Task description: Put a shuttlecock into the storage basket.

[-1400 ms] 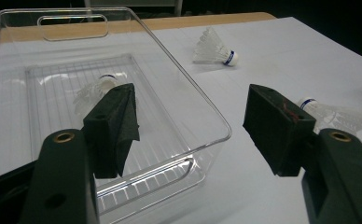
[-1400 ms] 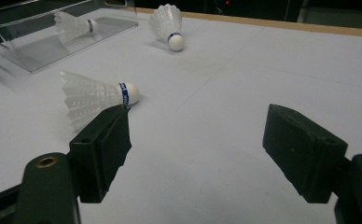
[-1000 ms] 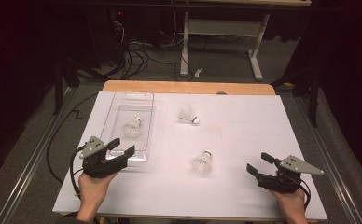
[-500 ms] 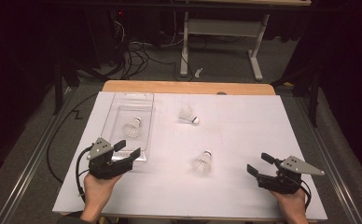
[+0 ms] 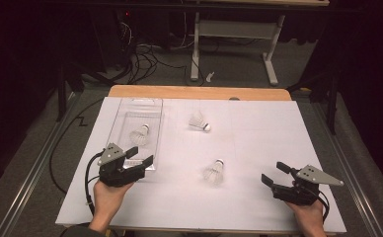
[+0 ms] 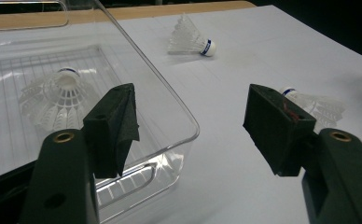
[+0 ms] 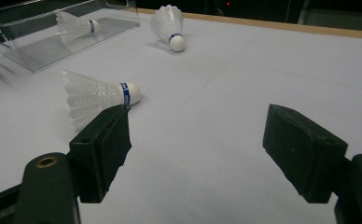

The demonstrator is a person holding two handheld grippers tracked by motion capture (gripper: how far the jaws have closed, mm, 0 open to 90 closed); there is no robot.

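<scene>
White sheeting covers the surface (image 5: 258, 197), where one shuttlecock (image 5: 140, 134) already lies in the clear plastic tray (image 5: 128, 111) at the left while two more wait outside it, the far shuttlecock (image 5: 199, 121) near the middle back and the near shuttlecock (image 5: 214, 171) towards the front, so I judge about a third done. All are white-feathered with a blue band below the cork. Left gripper (image 5: 141, 157) at the tray's near corner and right gripper (image 5: 274, 174) at the front right both have fingers spread, grasping nothing.
</scene>
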